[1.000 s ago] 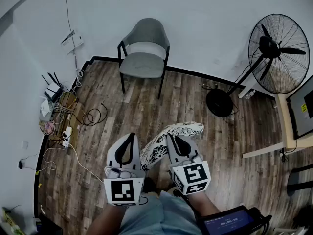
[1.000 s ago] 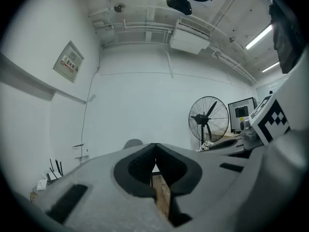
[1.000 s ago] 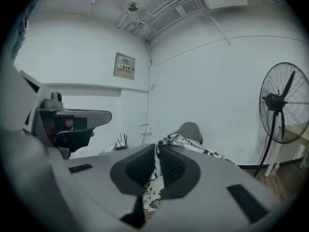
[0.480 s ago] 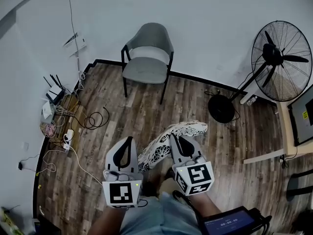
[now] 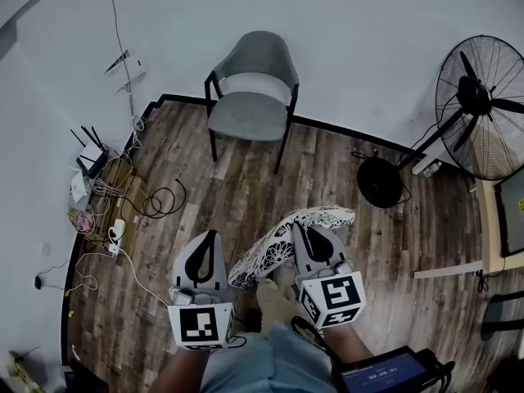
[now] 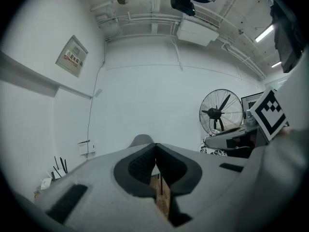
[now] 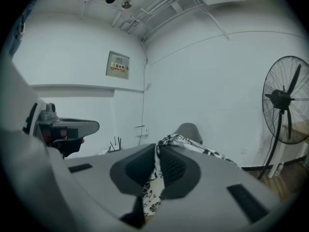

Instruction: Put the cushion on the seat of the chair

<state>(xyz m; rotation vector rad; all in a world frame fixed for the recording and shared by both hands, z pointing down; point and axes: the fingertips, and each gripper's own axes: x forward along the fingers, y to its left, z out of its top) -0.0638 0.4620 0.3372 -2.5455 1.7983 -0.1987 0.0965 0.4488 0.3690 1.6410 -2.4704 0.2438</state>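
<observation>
On the far left, a tangle of wires point(image 5: 151, 199) lies on the wood floor point(image 5: 246, 195) by the white wall point(image 5: 352, 31). Nearer to the person, the left gripper point(image 5: 211, 237) points flat toward the far side of the room. Its fingers point(image 6: 140, 166) are pressed together with nothing between them, so it carries nothing. Far off, against the wall, stands the chair point(image 5: 260, 56), and its gray seat point(image 5: 244, 113) is bare.

Just right of the left gripper is the cushion point(image 5: 264, 259), white with black patterns. It is up in the air above the floor, close to the person, and not on the chair yet. Its long side runs from near left to far right. The near-left end is just beside the left gripper, and I cannot tell if they touch. The right gripper point(image 5: 303, 229) has the cushion, with its fingers point(image 7: 176, 168) squeezed narrow on the cloth. Far on the right stands a big fan point(image 5: 483, 105).

From the cushion, the seat lies far ahead and a little to the left, well apart, with open floor between. The right hand holds it, so that hand must bring it there. I think this is only the carrying part, and the cushion must then be laid flat on the seat
</observation>
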